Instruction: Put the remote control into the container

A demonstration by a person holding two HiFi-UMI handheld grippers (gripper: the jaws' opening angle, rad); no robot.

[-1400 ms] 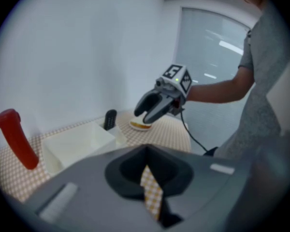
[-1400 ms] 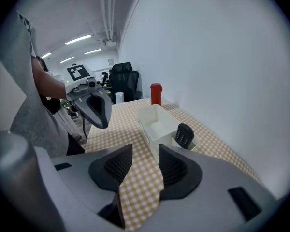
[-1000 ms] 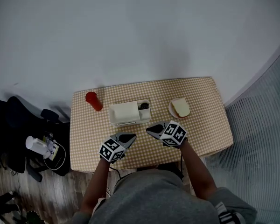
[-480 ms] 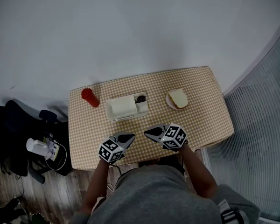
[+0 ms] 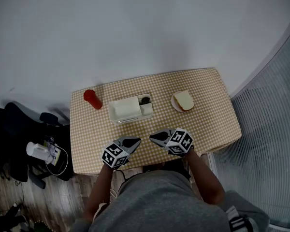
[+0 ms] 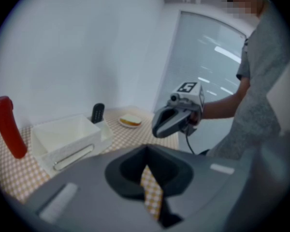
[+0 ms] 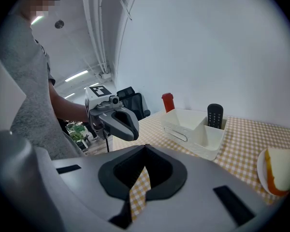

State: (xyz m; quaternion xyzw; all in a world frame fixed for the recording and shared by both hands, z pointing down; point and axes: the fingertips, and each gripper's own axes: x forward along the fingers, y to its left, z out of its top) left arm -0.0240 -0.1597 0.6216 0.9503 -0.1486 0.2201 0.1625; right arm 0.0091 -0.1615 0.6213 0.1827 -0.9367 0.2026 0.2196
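Carrying the things: the tan-and-white checked rectangular surface (image 5: 208,122) is standing against a pale wall.
Person: a person in a grey short-sleeved top (image 5: 150,202) is standing at the near edge of the surface and holding a gripper in each hand.
Container: the white rectangular plastic container (image 5: 126,110) is sitting near the far edge, left of centre. It is showing one large compartment and a small one at its right end.
Left: the grey left hand-held gripper (image 5: 137,140) is hovering over the near part of the surface, well apart from the container, with its jaws pressed together.
Right: the grey right hand-held gripper (image 5: 153,136) is hovering just beside the left one, tip facing tip, with its jaws likewise pressed together.
Cylinder: the upright red cylinder (image 5: 92,98) is standing near the container's left end, not touching it.
Plate: the small white plate with a slice of bread (image 5: 183,101) is lying to the right of the container.
Remote: the black remote control (image 5: 145,100) is standing on end in the container's small compartment, with its top sticking up above the rim.
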